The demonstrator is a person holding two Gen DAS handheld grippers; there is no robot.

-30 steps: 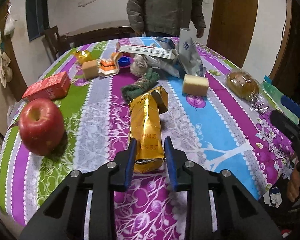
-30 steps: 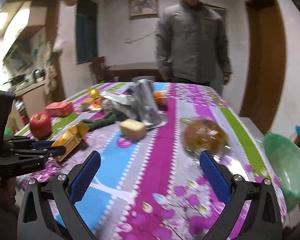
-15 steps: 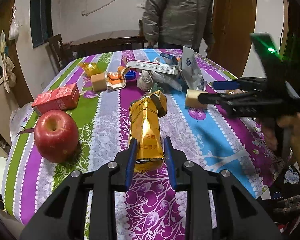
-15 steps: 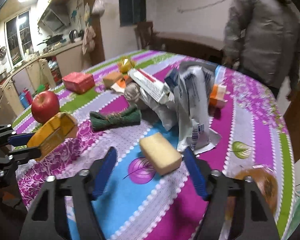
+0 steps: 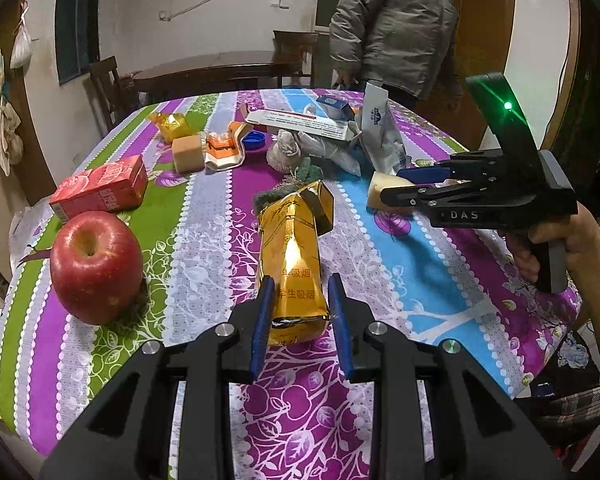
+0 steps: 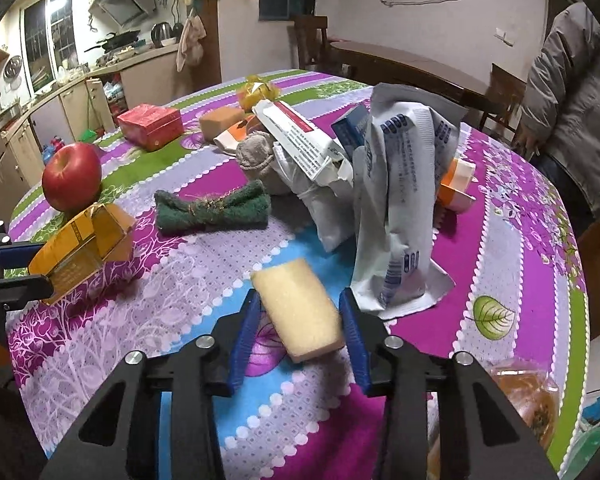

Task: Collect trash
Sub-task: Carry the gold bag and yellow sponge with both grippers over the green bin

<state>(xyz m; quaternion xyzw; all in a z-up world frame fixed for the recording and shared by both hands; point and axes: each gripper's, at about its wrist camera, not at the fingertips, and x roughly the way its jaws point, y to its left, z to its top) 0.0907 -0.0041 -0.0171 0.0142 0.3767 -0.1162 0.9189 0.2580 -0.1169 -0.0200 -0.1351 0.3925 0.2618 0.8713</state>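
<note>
My right hand-held gripper has just been closing around the sponge block, whose long axis runs straight ahead; my left hand-held gripper clamps the gold pack.

On the table I count one red apple, one red carton above it at left, and two gold items: a long gold packet at centre and a crumpled gold wrapper further up. There are two yellowish sponge blocks, one low in the right wrist view, one upper left of centre. One green scouring cloth, one blue bottle cap, one long white box, one tall white pouch, and one wrapped bun at lower right.
</note>
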